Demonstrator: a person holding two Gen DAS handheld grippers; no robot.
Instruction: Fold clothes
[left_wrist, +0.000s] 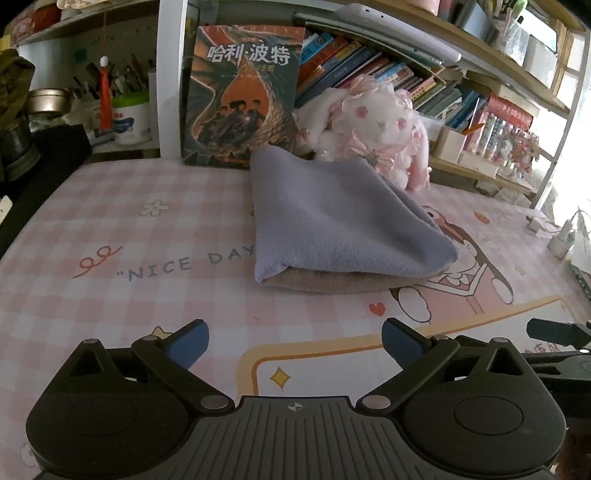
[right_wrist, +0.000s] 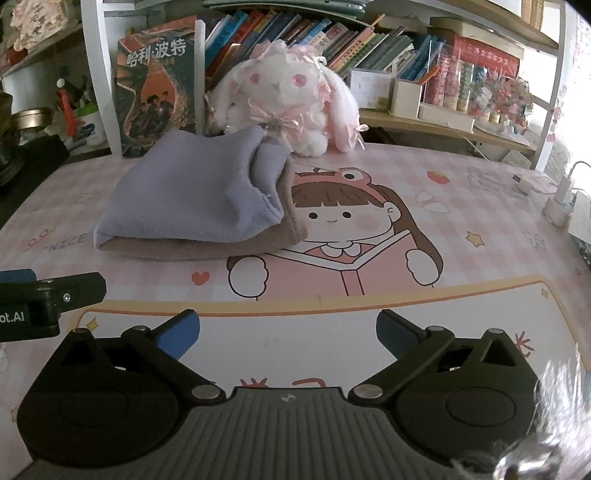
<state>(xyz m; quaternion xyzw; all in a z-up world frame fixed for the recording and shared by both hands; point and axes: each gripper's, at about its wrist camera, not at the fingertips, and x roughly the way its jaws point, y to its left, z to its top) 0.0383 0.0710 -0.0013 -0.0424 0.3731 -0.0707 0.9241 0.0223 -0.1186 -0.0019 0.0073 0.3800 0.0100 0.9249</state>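
Both my grippers hang over the printed mat (right_wrist: 461, 236) with nothing in them. My left gripper (left_wrist: 293, 345) has its blue pads (left_wrist: 188, 347) spread wide, and my right gripper (right_wrist: 288, 334) stands just as wide, bare mat showing between its pads (right_wrist: 177, 334).

The bundle (left_wrist: 332, 225) lies ahead of both, well short of the book (left_wrist: 242, 96) and just in front of the plush rabbit (right_wrist: 288, 99). It is a lilac layer folded over a tan one. Its folded edge faces me, and its long axis runs from that near edge back toward the rabbit.

From my left gripper the bundle sits almost dead ahead, slightly right. From my right gripper it lies ahead and off to the left. So I judge my left hand nearer and better lined up. The loose open edges face my right hand's side.
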